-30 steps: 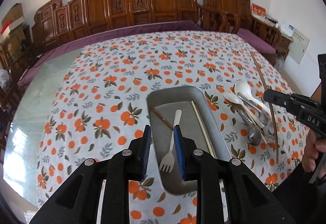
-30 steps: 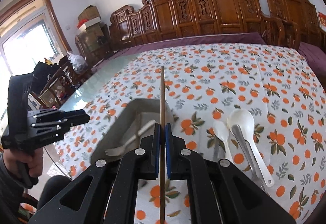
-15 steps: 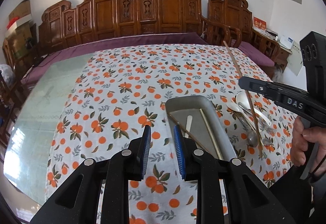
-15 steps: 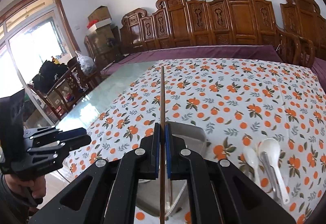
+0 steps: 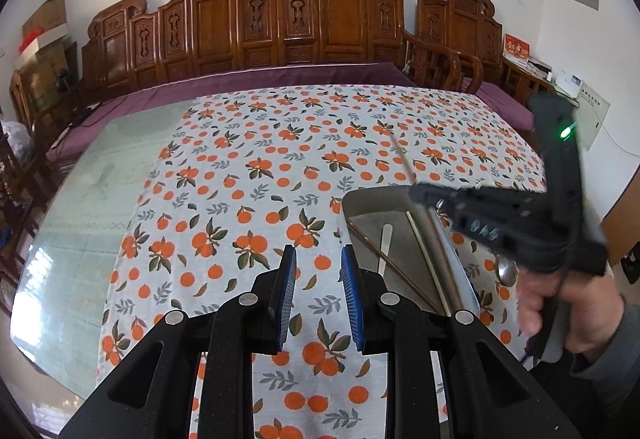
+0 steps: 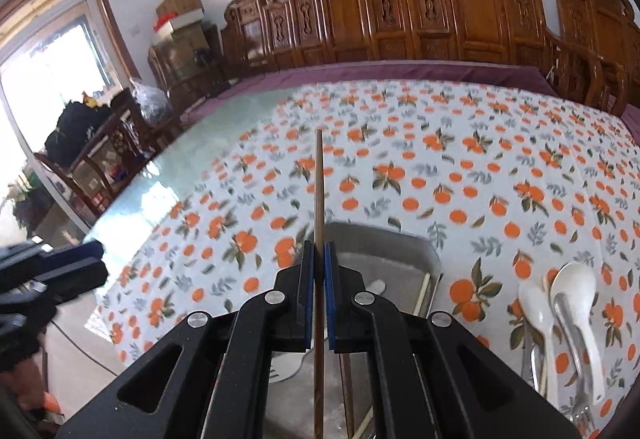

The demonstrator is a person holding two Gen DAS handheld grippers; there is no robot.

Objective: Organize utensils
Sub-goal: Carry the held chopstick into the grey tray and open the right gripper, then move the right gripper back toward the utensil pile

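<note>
Right tool [image 6: 319,259] pinches a thin brown chopstick [image 6: 319,191] above the half-hidden metal tray [image 6: 400,243]; left tool [image 5: 319,271] gapes empty.

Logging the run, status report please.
Left gripper open, empty. Right gripper shut on chopstick, over tray. Spoons outside tray. Nothing blocking.

bright daylight, window glare, motion blur
</note>
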